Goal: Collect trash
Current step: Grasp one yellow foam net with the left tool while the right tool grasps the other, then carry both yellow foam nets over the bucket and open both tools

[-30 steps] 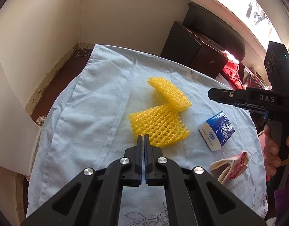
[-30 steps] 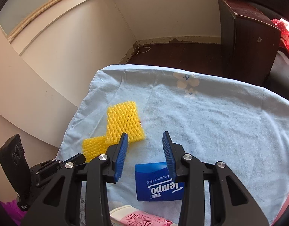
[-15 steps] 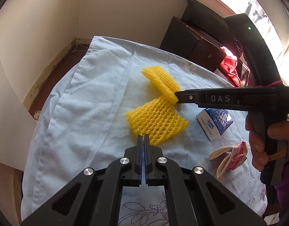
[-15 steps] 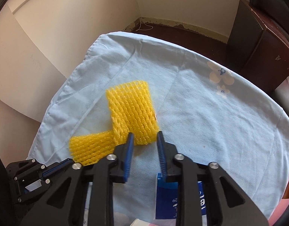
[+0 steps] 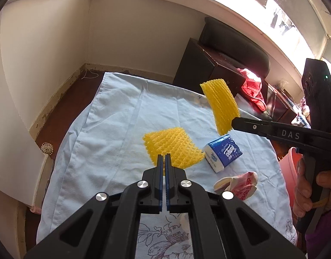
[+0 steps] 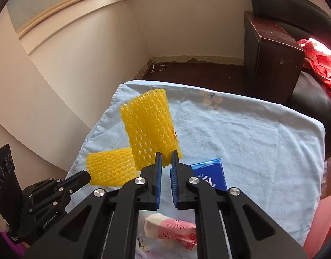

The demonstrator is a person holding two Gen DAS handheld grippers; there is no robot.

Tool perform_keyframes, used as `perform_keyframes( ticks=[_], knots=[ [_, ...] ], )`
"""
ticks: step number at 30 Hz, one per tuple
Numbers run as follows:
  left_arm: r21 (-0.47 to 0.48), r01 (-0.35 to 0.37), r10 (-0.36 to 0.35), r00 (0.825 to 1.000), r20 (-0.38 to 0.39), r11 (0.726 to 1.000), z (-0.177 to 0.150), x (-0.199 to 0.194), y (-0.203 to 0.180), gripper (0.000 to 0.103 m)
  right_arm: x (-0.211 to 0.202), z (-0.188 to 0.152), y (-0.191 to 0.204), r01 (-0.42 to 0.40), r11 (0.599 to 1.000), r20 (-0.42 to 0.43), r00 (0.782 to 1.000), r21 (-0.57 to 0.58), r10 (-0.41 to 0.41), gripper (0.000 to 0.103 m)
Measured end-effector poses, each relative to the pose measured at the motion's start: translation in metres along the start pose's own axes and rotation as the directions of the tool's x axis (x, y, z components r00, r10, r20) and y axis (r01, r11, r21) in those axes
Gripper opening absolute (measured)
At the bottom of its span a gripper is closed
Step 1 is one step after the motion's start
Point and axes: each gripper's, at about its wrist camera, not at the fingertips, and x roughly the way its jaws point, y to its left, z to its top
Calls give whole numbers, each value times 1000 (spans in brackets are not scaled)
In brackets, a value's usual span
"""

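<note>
Tilting downward, right gripper (image 6: 165, 158) closing on raised yellow net (image 6: 149, 127)

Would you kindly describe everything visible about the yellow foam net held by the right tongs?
The yellow foam net is a soft, flattened sleeve of open diamond mesh, looking like foam fruit wrap. The right tongs are closing on its lower corner, holding it tilted in the air above the pale blue cloth. Nothing else touches it.
</note>
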Motion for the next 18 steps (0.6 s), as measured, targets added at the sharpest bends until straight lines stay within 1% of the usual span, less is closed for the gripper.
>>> perform_keyframes(
  ticks=[4, 9, 13, 18],
  knots=[
    [30, 27, -28, 999, 37, 999, 3, -19, -20, 1, -35, -17, -20, 44, 998, 63, 997, 55, -47, 9],
    [77, 66, -71, 995, 66, 995, 5, -34, -52, 1, -77, -40, -47, 109, 986, 126, 984, 130, -125, 9],
    [118, 93, -103, 992, 77, 989, 5, -38, -80, 1, -105, -63, -70, 167, 967, 158, 967, 191, -198, 9],
    [169, 132, -144, 987, 64, 977, 4, -33, -116, 1, -133, -94, -102, 241, 934, 171, 941, 263, -291, 9]
  ],
)
